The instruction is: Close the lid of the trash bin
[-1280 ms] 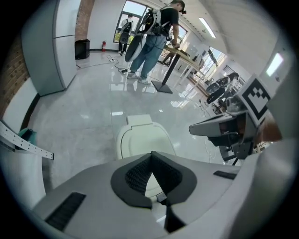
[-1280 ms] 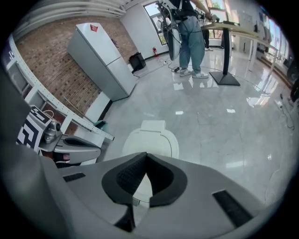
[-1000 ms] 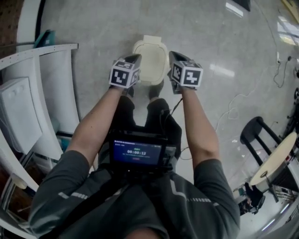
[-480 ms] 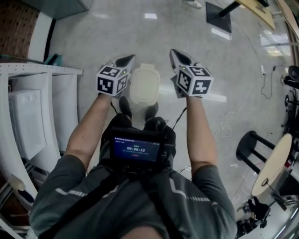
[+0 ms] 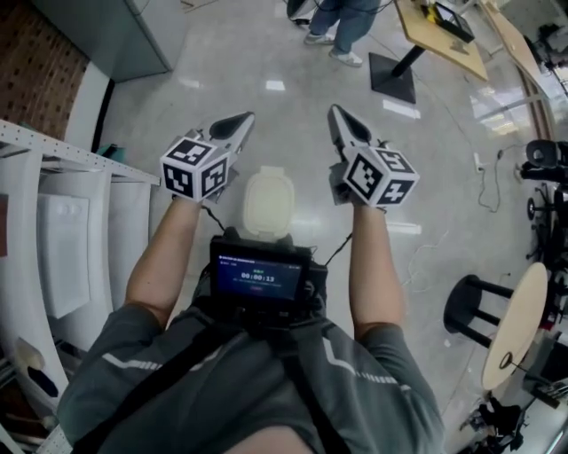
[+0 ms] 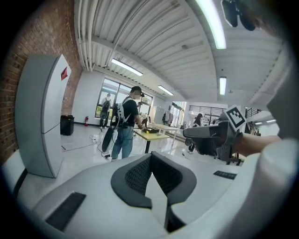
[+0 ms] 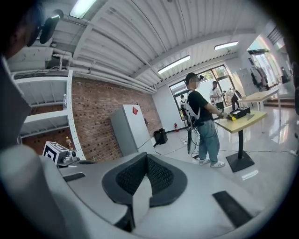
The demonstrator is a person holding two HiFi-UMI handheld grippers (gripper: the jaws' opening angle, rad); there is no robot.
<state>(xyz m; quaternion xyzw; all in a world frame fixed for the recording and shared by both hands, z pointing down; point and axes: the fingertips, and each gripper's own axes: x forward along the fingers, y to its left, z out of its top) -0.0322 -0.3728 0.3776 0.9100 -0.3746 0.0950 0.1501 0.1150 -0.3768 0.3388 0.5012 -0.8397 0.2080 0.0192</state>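
The cream trash bin (image 5: 266, 202) stands on the floor between my forearms, its lid lying flat on top; its near side is hidden behind the chest-mounted screen. My left gripper (image 5: 238, 121) is held up left of the bin, apart from it, jaws together with nothing in them. My right gripper (image 5: 338, 114) is raised on the bin's right, also shut and empty. In the left gripper view the left gripper (image 6: 150, 156) points level into the room, with the right gripper (image 6: 210, 137) beside it. The right gripper view shows the right gripper (image 7: 146, 158) pointing out the same way.
White shelving (image 5: 53, 230) runs along the left, with a grey cabinet (image 5: 124, 35) beyond it. A person (image 5: 342, 22) stands at a table (image 5: 435, 31) ahead. A black stool (image 5: 475, 310) and a round tabletop (image 5: 515, 328) are at the right. Cables (image 5: 484, 186) lie on the floor.
Both grippers have risen off the bin's sides and spread apart. The view has tilted up, so the bin now sits lower and closer to my body.
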